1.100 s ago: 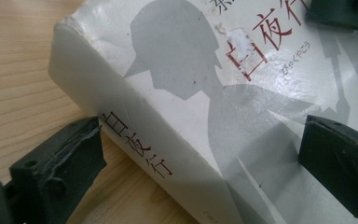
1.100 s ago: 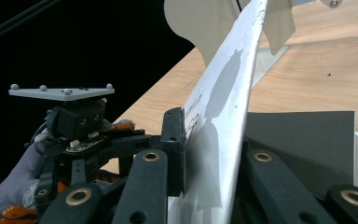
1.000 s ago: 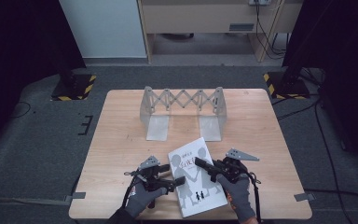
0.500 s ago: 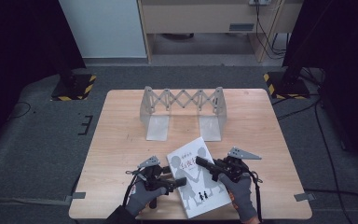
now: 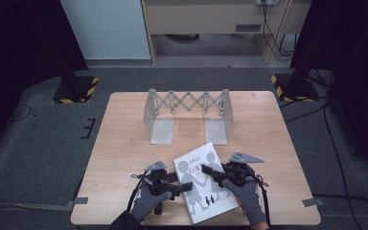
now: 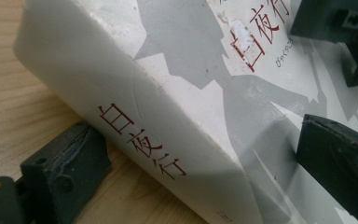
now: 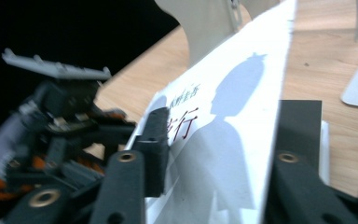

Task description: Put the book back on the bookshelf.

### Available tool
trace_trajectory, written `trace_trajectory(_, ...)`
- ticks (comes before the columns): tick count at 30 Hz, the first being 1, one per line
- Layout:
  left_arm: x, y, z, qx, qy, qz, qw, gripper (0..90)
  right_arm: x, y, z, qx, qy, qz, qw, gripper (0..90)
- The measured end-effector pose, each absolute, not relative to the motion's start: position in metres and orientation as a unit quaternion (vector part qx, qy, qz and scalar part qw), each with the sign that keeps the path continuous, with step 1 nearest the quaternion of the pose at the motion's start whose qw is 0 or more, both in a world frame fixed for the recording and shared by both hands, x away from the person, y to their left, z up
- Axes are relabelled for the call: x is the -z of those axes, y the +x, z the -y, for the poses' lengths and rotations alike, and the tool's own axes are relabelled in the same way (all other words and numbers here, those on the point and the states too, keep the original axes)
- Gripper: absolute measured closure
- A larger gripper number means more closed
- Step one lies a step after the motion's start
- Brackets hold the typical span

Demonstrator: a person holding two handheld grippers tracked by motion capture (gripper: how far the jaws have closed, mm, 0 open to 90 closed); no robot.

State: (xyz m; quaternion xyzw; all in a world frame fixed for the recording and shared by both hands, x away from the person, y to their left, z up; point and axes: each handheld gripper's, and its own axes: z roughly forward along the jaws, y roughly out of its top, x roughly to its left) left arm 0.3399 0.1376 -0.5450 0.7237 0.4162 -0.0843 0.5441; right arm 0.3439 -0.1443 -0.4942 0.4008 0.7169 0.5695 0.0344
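A white paperback book [image 5: 207,181] with grey silhouette figures and red characters on its cover lies near the front edge of the wooden surface [image 5: 124,143], between the two hand-held grippers. The left gripper [image 5: 179,187] approaches the spine side: in the left gripper view its jaws stand wide apart, one low on the surface beside the spine, the other above the cover, so the book's spine edge [image 6: 140,135] sits between them unclamped. The right gripper [image 5: 212,173] meets the opposite long edge; in the right gripper view its jaws also straddle the cover [image 7: 223,140] with a gap showing, and whether either jaw touches the book cannot be told. An expandable metal book rack [image 5: 188,112] stands well apart, farther back on the surface, with its two base plates facing the book. Likely risk: if the jaws close on the cover alone rather than the full thickness, the cover may bend or the book fall open when lifted. Uneven lifting between the two grippers could twist the book or let it slip from the smooth cover.
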Motion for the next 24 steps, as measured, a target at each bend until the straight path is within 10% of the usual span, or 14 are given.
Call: trace_trajectory(24, 0.544, 0.34, -0.129, 0.065, 0.742, -0.418, 0.52, 4.0, 0.512, 0.339, 0.156, -0.503, 0.426, -0.745, 0.097, 31.3)
